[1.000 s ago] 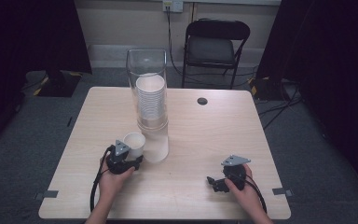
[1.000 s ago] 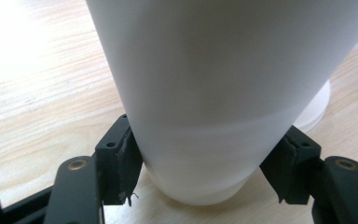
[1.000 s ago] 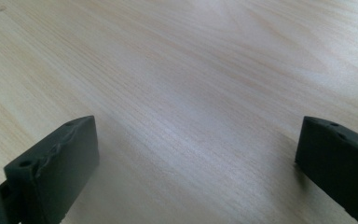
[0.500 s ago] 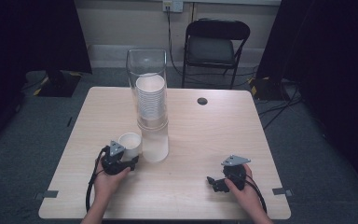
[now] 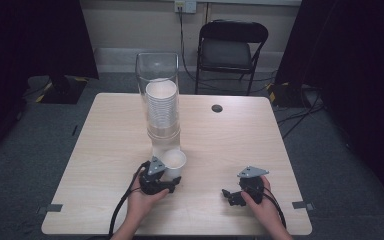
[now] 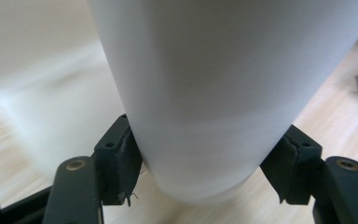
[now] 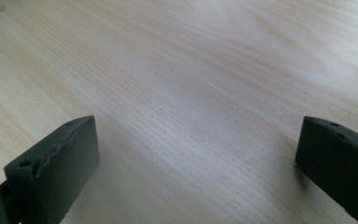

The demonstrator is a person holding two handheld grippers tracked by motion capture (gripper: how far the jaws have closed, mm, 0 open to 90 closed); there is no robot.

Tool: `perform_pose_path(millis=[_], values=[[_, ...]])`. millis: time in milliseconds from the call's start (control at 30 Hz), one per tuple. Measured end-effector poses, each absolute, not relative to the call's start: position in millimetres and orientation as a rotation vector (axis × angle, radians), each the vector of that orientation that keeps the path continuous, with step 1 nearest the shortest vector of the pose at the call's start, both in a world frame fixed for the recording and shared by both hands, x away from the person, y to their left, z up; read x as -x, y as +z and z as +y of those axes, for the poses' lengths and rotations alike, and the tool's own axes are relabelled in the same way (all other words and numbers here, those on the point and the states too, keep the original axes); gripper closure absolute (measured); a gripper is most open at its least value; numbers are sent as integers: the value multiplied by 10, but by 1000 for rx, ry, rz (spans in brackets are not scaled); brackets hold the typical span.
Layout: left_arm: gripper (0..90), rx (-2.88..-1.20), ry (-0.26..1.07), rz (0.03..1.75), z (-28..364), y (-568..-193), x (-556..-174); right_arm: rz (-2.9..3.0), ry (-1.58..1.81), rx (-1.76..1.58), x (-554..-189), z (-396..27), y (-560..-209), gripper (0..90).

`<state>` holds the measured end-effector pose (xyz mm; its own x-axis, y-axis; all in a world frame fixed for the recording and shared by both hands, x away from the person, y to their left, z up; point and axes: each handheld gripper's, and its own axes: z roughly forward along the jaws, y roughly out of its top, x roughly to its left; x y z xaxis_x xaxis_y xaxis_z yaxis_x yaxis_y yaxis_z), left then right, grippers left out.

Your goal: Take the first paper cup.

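A white paper cup (image 5: 174,161) stands upright just in front of the clear dispenser tube (image 5: 158,67), which holds a stack of white cups (image 5: 162,102). My left gripper (image 5: 173,176) is shut on the lower part of that cup. In the left gripper view the cup (image 6: 205,79) sits between both pads (image 6: 123,161), its base just above the wood. My right gripper (image 5: 229,195) rests near the table's front right, held by a hand. Its jaws (image 7: 196,154) stand wide open over bare wood with nothing between them.
The light wooden table (image 5: 105,130) has a round black cable hole (image 5: 217,108) at the back centre. A black folding chair (image 5: 232,47) stands behind the table. Cables trail from both grippers over the front edge. Grey tape marks (image 5: 53,207) sit near the front corners.
My left gripper has slid to the right with the white cup, from left of the dispenser's base to just in front of it. The right gripper has stayed put.
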<state>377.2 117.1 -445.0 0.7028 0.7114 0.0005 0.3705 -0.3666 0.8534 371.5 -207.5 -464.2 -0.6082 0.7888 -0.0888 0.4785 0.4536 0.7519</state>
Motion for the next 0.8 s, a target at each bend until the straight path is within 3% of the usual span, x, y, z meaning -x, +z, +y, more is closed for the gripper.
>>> perform_pose_path(millis=[333, 800], values=[[346, -2094, 380, 758, 870, -4598, -3799, 2280, 980, -1064, -3716, -2075, -4642, 0], [338, -2106, 350, 685, 704, -4652, -3770, 2280, 980, -1064, -3716, -2075, -4642, 0]])
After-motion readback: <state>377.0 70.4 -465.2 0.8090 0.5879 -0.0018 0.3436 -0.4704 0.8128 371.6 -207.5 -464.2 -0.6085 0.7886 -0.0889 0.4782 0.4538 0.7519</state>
